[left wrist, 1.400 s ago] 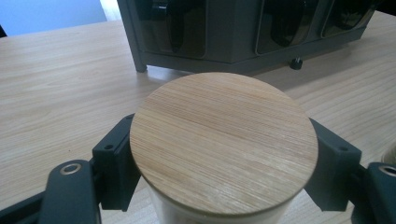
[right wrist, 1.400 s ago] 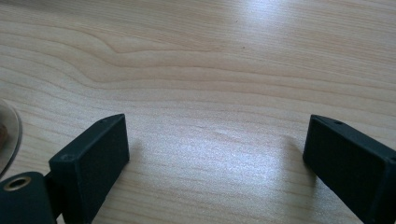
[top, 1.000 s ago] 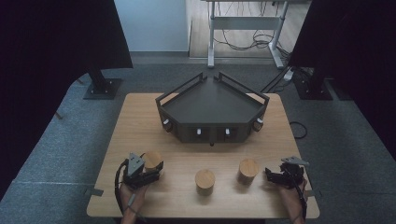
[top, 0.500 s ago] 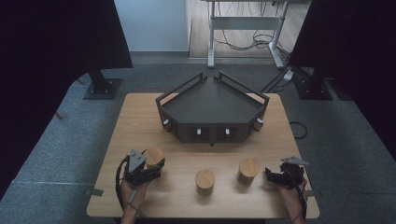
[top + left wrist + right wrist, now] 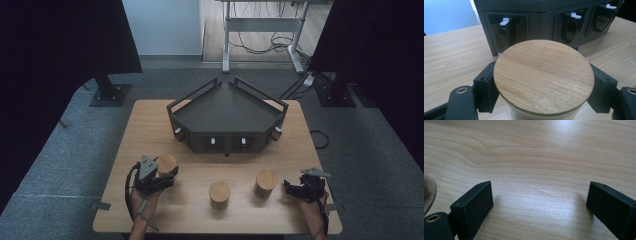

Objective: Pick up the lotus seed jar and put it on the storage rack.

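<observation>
White cylindrical jar with round bamboo lid [image 5: 543,75] stands at the left front of the light wooden table [image 5: 150,125], clamped at both sides by the left gripper [image 5: 544,87]. Right gripper [image 5: 539,202] rests at the right front, jaws wide apart over bare wood. Dark angular tray unit [image 5: 227,117] sits behind.

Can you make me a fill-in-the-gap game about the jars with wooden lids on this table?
1. The table has ___ jars with wooden lids.
2. The left gripper is shut on a ___.
3. The right gripper has its jaws ___.
4. The dark tray stands ___ the jars.

Missing words: three; jar; open; behind
</observation>
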Demonstrator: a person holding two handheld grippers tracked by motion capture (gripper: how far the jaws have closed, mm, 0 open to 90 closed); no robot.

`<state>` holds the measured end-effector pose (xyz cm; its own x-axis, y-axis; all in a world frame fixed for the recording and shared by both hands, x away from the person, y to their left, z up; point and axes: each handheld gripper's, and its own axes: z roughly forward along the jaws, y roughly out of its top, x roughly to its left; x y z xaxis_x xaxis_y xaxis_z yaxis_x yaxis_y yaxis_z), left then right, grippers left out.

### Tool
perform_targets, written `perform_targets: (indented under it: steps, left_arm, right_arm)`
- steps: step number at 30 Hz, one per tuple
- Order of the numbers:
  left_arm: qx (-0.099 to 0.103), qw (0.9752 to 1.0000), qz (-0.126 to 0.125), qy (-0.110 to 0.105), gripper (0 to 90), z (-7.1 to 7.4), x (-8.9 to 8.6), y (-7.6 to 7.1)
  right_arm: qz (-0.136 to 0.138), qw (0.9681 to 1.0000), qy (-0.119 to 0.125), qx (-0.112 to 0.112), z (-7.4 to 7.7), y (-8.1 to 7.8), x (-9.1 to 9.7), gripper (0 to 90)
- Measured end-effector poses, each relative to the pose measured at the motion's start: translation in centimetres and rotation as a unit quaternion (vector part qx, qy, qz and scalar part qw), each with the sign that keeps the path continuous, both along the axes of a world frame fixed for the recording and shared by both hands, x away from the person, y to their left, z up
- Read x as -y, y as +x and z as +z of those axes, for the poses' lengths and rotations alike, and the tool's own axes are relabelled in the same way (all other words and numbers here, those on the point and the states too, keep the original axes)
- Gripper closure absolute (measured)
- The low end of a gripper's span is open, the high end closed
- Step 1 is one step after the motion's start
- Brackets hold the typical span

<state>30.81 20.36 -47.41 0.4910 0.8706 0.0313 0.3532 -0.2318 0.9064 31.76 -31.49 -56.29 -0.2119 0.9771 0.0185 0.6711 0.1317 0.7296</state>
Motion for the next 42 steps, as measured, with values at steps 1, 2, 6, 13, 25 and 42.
perform_targets:
  steps: [1,2,6,13,25,42]
  left_arm:
    - [-0.001,1.0000,0.001,-0.001,25.0,0.0,0.0,0.1]
    - [-0.001,1.0000,0.001,-0.001,25.0,0.0,0.0,0.1]
    - [-0.003,1.0000,0.002,0.001,25.0,-0.1,0.1,0.3]
    - [-0.003,1.0000,0.003,0.003,25.0,0.1,0.1,0.7]
    - [-0.004,1.0000,0.001,0.005,25.0,0.7,0.2,1.2]
    - [-0.001,1.0000,-0.002,-0.001,25.0,1.7,0.5,2.0]
  right_arm:
    - [0.000,1.0000,0.000,0.000,0.0,0.0,0.0,6.3]
    - [0.000,1.0000,0.000,0.000,0.0,0.0,0.0,6.3]
    - [0.000,1.0000,0.000,0.000,0.0,0.0,0.0,6.2]
    - [0.000,1.0000,0.000,0.000,0.0,0.0,0.0,6.3]
    - [0.001,1.0000,0.000,0.000,0.0,-0.1,-0.1,6.3]
    - [0.002,1.0000,0.000,0.000,0.0,-0.1,-0.1,6.3]
